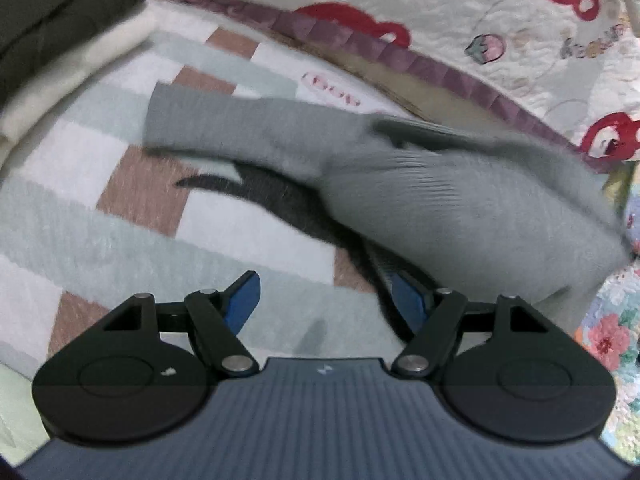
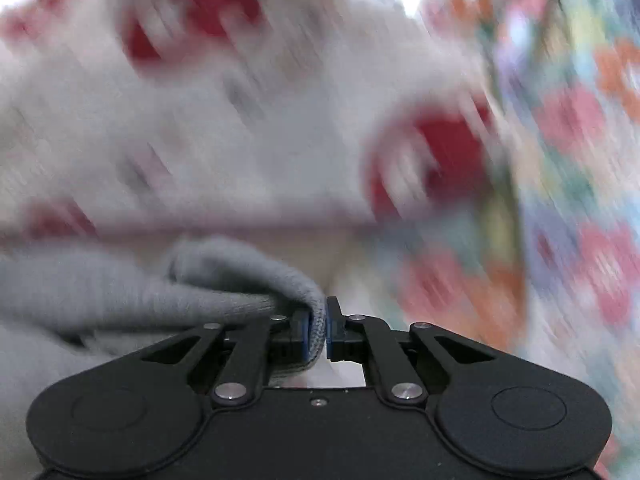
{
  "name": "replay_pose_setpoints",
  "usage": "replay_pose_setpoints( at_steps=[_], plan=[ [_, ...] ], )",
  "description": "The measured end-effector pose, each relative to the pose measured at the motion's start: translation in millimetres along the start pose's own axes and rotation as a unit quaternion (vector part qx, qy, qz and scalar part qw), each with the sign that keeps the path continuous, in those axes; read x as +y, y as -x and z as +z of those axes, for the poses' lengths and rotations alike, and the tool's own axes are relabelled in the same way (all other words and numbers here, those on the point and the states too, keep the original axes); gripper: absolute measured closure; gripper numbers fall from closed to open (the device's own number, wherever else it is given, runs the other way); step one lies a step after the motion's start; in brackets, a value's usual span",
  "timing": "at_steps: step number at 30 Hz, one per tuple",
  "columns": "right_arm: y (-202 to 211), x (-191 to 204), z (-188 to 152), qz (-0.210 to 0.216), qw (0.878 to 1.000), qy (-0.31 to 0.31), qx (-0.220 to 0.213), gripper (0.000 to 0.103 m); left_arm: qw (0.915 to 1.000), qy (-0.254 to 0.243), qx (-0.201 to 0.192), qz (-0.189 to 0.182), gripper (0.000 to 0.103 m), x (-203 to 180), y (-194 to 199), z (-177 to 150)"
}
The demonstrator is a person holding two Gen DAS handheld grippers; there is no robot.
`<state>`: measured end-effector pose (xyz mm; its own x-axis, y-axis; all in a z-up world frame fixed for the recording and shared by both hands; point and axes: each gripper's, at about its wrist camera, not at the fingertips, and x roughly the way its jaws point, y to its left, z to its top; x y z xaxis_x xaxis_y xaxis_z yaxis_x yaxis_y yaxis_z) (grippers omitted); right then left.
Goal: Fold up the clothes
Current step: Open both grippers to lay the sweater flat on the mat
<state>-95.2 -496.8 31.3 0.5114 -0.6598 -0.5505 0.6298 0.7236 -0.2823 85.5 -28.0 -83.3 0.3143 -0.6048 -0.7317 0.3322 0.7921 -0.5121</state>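
Observation:
A grey ribbed knit garment (image 1: 440, 200) hangs lifted above the checked bed cover (image 1: 120, 216), one sleeve trailing to the left, its shadow beneath it. My left gripper (image 1: 324, 296) is open and empty, its blue pads (image 1: 244, 300) wide apart, just below and left of the garment. My right gripper (image 2: 318, 334) is shut on a folded edge of the grey garment (image 2: 200, 284), which bunches to the left of its fingers. The right wrist view is heavily motion-blurred.
A folded stack of dark and cream clothes (image 1: 60, 40) lies at the far left. A white quilt with red prints (image 1: 440, 12) lies behind, edged by a purple border. A floral fabric (image 2: 580, 160) is at the right.

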Motion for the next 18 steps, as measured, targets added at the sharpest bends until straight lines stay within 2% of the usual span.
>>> replay_pose_setpoints(
  at_steps=[1, 2, 4, 7, 9, 11, 13, 15, 18],
  plan=[
    [-19.7, -7.6, -10.0, -0.007, 0.999, -0.005, 0.053, 0.094, 0.9999, 0.009, 0.006, 0.002, 0.031, 3.4, -2.8, -2.4],
    [-31.3, -14.6, -16.6, -0.005, 0.996, -0.021, 0.086, 0.093, 0.9998, 0.019, 0.011, 0.004, 0.031, 7.1, -5.0, -4.8],
    [-39.7, -22.8, -18.2, 0.022, 0.991, -0.055, 0.117, 0.092, 0.9992, 0.034, 0.021, 0.003, 0.031, 14.3, -8.5, -9.4],
    [-31.0, -13.7, 7.8, 0.056, 0.991, -0.03, 0.121, 0.083, 0.9986, 0.042, 0.031, -0.013, 0.031, 25.2, -10.8, -15.6],
    [-19.1, -0.3, 30.5, 0.068, 0.991, 0.013, 0.115, 0.071, 0.9985, 0.043, 0.028, -0.02, 0.031, 31.1, -15.5, -14.6],
    [-5.3, 13.9, 48.4, 0.083, 0.989, 0.054, 0.107, 0.055, 0.9981, 0.051, 0.025, -0.024, 0.031, 35.5, -20.5, -14.5],
    [1.6, 27.9, 60.6, 0.117, 0.985, 0.073, 0.106, 0.053, 0.9985, 0.044, 0.031, -0.013, 0.031, 33.5, -26.5, -16.3],
    [4.9, 45.0, 61.9, 0.183, 0.974, 0.084, 0.104, 0.053, 0.9989, 0.033, 0.033, 0.001, 0.031, 28.5, -28.6, -17.8],
    [18.2, 66.3, 44.4, 0.251, 0.957, 0.122, 0.079, 0.054, 0.9991, 0.032, 0.023, -0.016, 0.031, 16.4, -15.2, -16.8]
  ],
)
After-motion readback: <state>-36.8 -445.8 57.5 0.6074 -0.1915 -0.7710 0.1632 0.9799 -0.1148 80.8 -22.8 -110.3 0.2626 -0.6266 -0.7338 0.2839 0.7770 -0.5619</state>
